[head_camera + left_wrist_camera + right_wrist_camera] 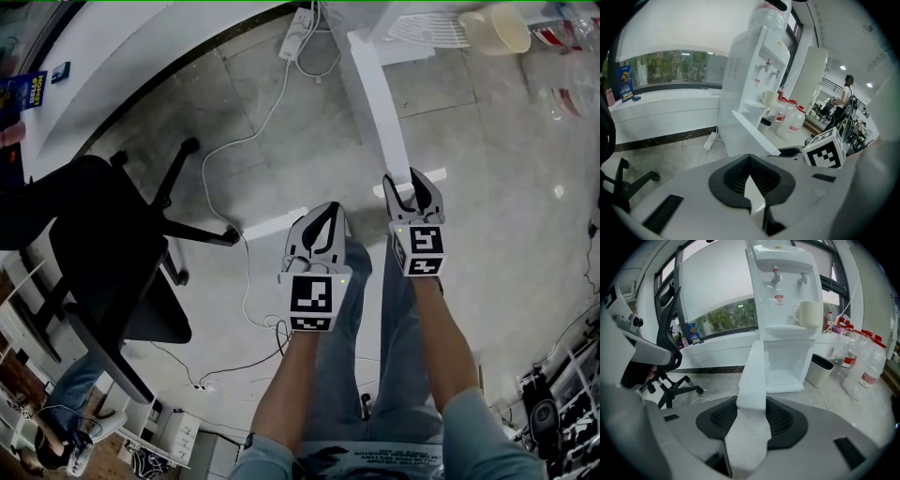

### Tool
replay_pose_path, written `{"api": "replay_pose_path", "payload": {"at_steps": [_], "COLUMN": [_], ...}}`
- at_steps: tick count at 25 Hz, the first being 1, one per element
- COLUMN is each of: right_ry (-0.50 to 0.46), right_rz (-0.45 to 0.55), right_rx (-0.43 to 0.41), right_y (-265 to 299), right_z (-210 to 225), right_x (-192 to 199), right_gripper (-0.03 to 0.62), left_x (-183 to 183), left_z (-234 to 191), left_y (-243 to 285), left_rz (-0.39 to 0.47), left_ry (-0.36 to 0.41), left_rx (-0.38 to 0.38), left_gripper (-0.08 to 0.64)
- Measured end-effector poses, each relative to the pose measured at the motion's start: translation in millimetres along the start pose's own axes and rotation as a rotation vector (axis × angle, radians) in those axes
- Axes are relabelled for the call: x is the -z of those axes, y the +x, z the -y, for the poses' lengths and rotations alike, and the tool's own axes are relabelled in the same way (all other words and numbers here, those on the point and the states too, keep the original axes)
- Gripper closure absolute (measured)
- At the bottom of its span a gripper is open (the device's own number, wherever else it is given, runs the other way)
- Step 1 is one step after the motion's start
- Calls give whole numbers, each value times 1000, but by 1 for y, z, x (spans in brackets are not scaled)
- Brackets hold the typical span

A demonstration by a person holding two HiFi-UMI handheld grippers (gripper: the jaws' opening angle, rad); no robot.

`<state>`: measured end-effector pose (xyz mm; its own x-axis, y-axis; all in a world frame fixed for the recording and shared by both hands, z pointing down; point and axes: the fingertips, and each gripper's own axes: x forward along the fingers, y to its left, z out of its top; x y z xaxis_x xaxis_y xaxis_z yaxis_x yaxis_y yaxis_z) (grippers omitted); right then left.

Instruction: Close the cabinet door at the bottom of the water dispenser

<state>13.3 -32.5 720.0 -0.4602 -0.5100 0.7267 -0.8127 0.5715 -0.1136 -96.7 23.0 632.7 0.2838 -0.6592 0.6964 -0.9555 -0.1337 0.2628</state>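
Both pads of the right gripper (413, 185) press on the free edge of the cabinet door (380, 94); in the right gripper view the white panel (754, 366) runs edge-on straight into the closed jaws. The left gripper (327, 213) sits lower and to the left in the head view, apart from the door, its jaws drawn together on nothing; its own view shows the dark pads meeting in a narrow V (751, 186).

The door stands swung wide open. In the head view it is a thin white strip running from the top centre down to the right gripper. In the right gripper view the open bottom compartment lies just behind it, at the foot of the white water dispenser (785, 310). A cream mug (808, 314) sits under the taps. Plastic bottles (865, 366) with red caps cluster at the right, with a small bin (820, 370) between them and the dispenser. A black office chair (112, 253) fills the head view's left side on the grey tiled floor (506, 216), and a white power strip (298, 33) lies at the top centre.
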Motion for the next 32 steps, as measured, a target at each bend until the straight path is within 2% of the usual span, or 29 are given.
{"api": "replay_pose_path", "payload": {"at_steps": [7,15,19,26,32], "right_ry": [-49,-79,-119,-190,-164], "right_rz": [-38,-37,-19,4,29], "right_rx": [-5,-40,-69,-134,-172], "right_y": [1,-5,-5,-1,6], "right_z": [10,50,77,118,150], "right_x": [4,-2,-6,-17,-28], "right_gripper": [391,391,391,391,388], "left_x": [-4,-27,-39,-36,-48], "left_z": [0,37,51,82,111], "left_y": [16,55,72,100,130], "left_rz": [-1,4,29,9,11], "left_ry": [-3,34,14,-39,-50], "left_rx": [17,47,17,-35,-46], "left_gripper": [549,549,549,551,549]}}
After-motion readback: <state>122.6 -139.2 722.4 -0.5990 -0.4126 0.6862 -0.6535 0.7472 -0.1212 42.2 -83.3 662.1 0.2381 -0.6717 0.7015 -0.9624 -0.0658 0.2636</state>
